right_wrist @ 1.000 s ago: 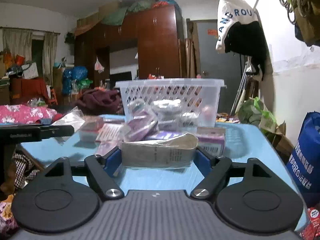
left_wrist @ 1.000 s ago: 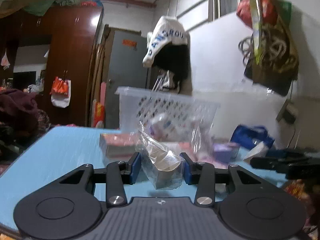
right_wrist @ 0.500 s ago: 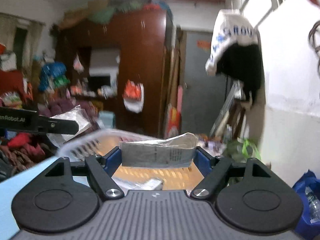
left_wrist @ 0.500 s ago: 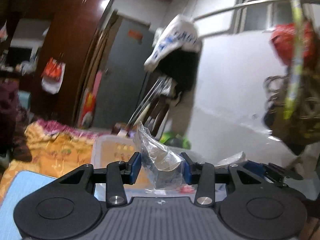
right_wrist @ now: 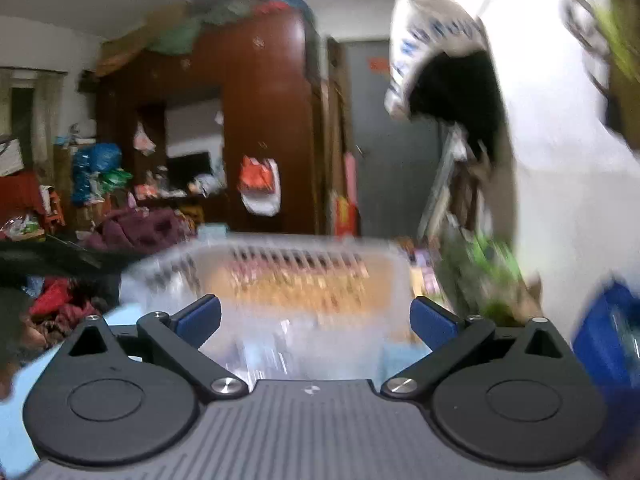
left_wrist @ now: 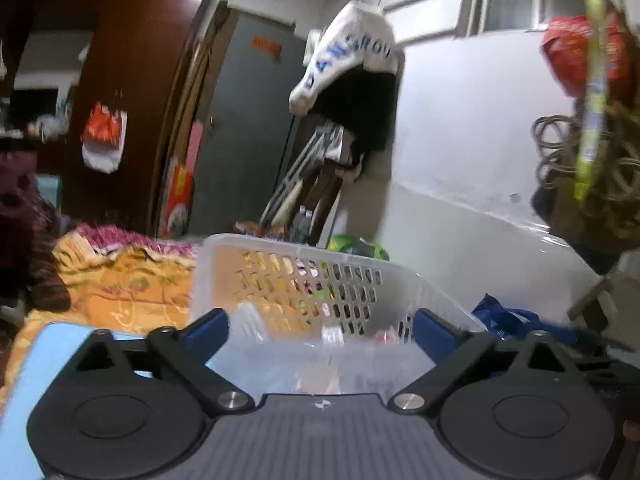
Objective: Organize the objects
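Dark wooden wardrobe (right_wrist: 256, 120), grey door (left_wrist: 248, 128), white wall (left_wrist: 460, 152), barred window (left_wrist: 516, 0) upper right.

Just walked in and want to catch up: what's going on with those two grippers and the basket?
A person is tidying loose items into a white plastic basket on a blue table. Both the left gripper and the right gripper are over the basket, fingers spread wide with nothing between them. A few wrapped items lie inside, though blur hides what they are.
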